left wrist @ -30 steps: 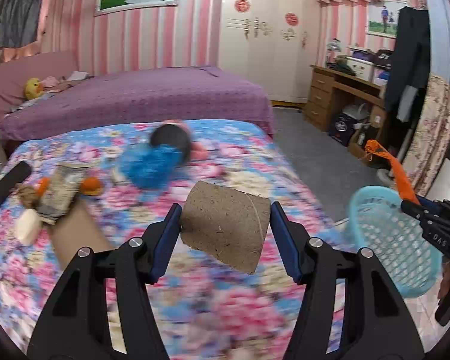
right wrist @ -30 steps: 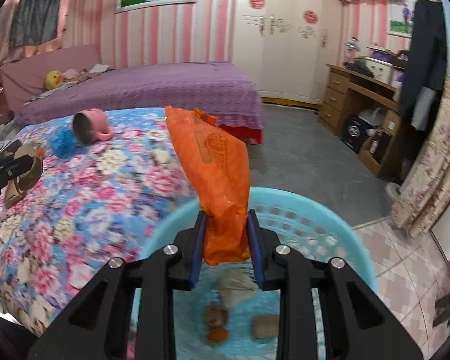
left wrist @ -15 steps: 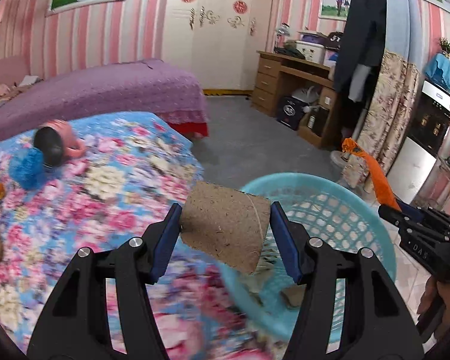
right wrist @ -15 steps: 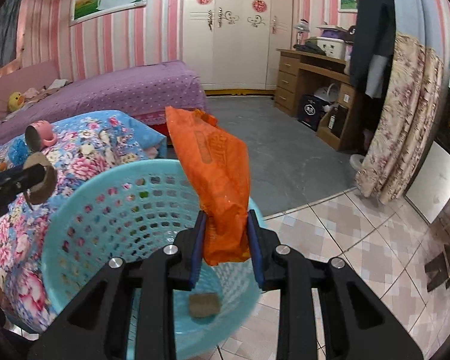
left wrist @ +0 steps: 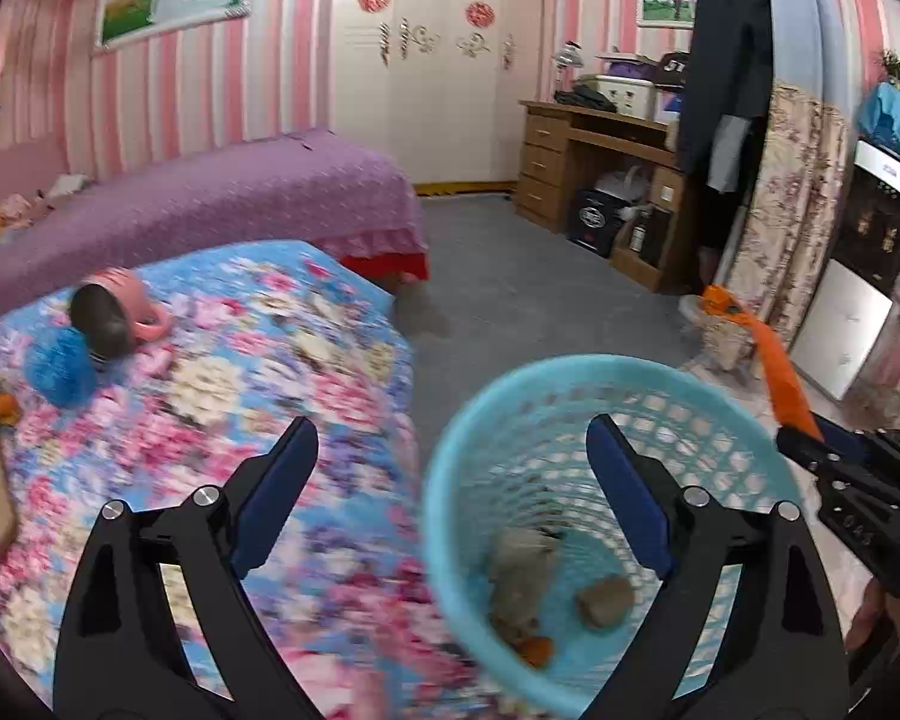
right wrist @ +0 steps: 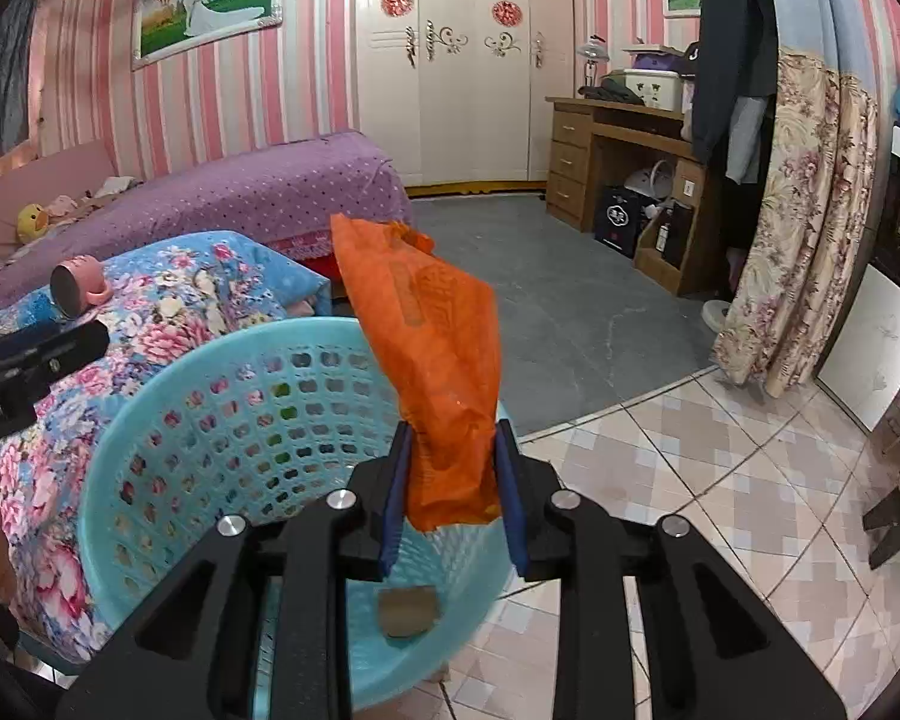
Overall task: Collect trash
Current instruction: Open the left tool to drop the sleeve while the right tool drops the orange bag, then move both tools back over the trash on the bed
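As its jaws had just been opening, the left gripper (left wrist: 450,468) stood wide and empty above the blue basket (left wrist: 486,396), the brown cardboard piece (left wrist: 519,561) it held a second ago now lying inside with other scraps; that item looked collected. The right gripper (right wrist: 453,501) pinched an orange plastic bag (right wrist: 432,354) over the rim, not yet dropped.

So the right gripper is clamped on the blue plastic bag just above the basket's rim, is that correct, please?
Not quite: the plastic bag is orange, not blue. The right wrist view shows the right gripper shut on it just above the rim of the basket, which is the blue thing here.
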`<move>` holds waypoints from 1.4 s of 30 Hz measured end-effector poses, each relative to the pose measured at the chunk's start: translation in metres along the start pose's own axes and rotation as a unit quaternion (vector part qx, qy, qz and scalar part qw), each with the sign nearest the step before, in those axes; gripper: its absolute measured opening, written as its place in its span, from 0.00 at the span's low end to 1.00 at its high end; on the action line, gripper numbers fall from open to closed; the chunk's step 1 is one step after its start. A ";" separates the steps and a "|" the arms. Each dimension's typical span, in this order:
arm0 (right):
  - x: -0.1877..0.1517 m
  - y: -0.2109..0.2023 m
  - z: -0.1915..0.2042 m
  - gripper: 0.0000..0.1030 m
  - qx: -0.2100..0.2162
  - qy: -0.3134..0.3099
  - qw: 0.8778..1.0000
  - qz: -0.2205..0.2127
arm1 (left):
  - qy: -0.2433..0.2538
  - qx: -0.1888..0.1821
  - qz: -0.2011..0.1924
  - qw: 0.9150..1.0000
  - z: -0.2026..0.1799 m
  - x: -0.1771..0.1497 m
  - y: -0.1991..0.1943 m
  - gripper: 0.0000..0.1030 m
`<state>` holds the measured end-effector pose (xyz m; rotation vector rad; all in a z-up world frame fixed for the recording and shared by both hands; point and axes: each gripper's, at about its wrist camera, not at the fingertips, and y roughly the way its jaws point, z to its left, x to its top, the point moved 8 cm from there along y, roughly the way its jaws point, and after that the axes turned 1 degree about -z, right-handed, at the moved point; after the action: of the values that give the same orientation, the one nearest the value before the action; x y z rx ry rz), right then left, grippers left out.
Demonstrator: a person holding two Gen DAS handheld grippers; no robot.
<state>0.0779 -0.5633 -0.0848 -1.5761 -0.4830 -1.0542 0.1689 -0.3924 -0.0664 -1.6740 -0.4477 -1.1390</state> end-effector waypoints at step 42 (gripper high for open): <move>0.033 0.003 0.155 0.96 0.017 -0.050 0.998 -0.033 | -0.049 0.138 -0.022 0.989 0.218 -0.022 -0.094 0.94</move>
<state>0.1545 -0.4280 -0.0560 -1.5963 -0.6212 -1.0144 0.1907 -0.1564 -0.0421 -1.4878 -0.6762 -0.9789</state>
